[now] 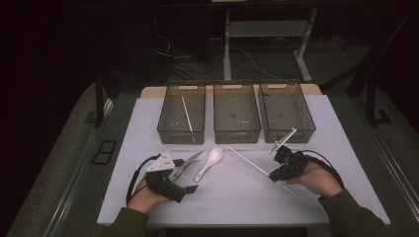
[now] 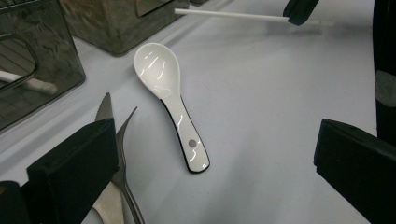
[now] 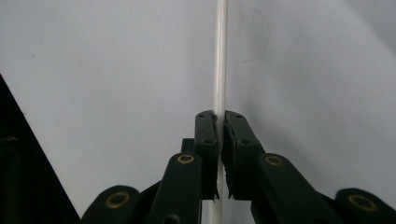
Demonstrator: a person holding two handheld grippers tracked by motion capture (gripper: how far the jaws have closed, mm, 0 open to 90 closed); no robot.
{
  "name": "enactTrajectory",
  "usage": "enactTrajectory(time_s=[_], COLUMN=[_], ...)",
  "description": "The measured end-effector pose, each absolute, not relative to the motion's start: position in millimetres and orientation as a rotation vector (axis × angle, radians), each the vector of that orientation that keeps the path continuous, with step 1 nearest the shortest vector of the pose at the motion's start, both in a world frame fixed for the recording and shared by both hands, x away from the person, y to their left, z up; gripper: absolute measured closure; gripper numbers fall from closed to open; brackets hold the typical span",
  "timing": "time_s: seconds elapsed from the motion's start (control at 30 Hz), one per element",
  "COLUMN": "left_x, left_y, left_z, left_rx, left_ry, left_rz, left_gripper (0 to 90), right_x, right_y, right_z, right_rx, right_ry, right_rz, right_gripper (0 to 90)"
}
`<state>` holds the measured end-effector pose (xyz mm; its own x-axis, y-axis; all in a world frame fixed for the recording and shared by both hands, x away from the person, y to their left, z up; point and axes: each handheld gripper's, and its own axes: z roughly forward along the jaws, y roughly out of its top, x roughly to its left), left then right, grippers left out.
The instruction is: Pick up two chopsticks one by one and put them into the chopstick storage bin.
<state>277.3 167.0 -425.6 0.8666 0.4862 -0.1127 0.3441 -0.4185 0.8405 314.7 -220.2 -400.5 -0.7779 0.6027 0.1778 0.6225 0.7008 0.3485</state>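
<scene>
Now the right tongs (image 3: 219, 122) are pinching the white chopstick (image 3: 220, 56) at lower right above the tabletop (image 1: 237, 197), probably carrying it toward a bin (image 1: 181, 112), while the left tongs (image 2: 210, 168) are waiting wide.

Three bins, a spoon and cutlery on our worktop

We see three smoky see-through bins in a row along the far edge of the worktop (image 1: 148, 197): the left bin (image 1: 170, 113) holds a white stick (image 1: 187, 118) lying lengthwise, the middle bin (image 1: 236, 113) and the right bin (image 1: 286, 111) sit just beside it. Nearer the middle of the worktop lies a white ceramic spoon (image 2: 170, 100), bowl toward the bins. Toward the left edge from it we see a serrated metal knife (image 2: 105, 109) touching a metal fork (image 2: 123, 154).
</scene>
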Motion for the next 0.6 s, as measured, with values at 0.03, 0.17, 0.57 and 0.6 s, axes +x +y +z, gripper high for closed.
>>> enactTrajectory(time_s=[0.03,0.17,0.57,0.6], left_x=[277,277,277,277], left_y=[167,167,168,168], left_z=[-426,-426,-425,-425], left_rx=[2.048,2.045,2.046,2.044], left_ry=[0.604,0.606,0.608,0.609], left_rz=[0.183,0.182,0.183,0.182], left_gripper=[0.0,0.0,0.0,0.0], right_x=[316,319,341,346], right_y=[-220,-219,-197,-191], right_z=[-399,-393,-367,-362], right_rx=[-1.024,-1.029,-1.029,-1.029], right_ry=[-2.844,-2.838,-2.795,-2.795], right_rz=[-0.631,-0.667,-0.842,-0.86], right_gripper=[84.1,84.1,84.0,84.0])
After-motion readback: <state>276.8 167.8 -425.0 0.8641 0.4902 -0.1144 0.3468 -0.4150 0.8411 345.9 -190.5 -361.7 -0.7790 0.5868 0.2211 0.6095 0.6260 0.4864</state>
